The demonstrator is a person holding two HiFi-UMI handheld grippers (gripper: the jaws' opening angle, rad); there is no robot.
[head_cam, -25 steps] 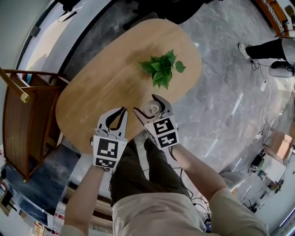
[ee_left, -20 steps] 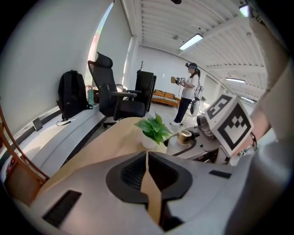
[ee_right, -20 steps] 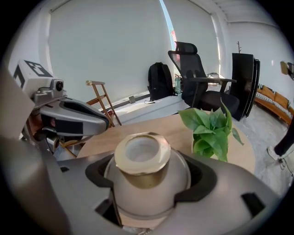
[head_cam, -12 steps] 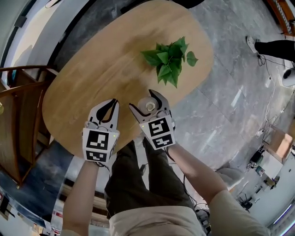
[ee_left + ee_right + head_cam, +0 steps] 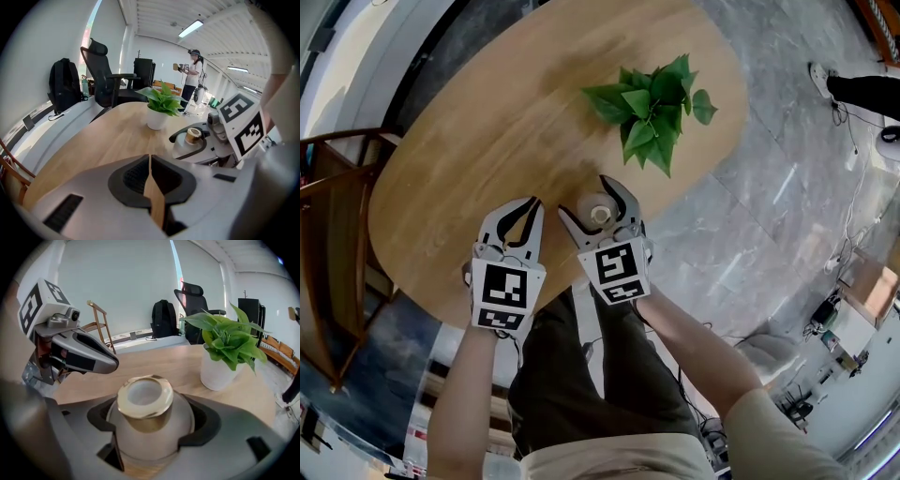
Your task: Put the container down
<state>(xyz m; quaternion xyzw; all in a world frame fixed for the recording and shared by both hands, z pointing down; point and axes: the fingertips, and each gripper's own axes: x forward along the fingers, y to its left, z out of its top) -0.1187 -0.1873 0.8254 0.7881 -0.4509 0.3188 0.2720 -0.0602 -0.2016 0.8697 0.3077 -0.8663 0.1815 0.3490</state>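
My right gripper (image 5: 586, 199) has its jaws clamped on the container (image 5: 145, 413), a small round pale jar with a gold-rimmed neck, held upright with its mouth open to the top; wood grain shows under it, though I cannot tell whether its base touches the oval wooden table (image 5: 487, 122). It sits over the table's near edge, at about 6 o'clock from the potted plant (image 5: 652, 108), near it but apart. My left gripper (image 5: 528, 202) is just beside the right one, at its 9 o'clock; its jaws are pressed together with only a thin slit between them, nothing in them. A wooden chair (image 5: 328, 234) stands off the table's 9 o'clock end.
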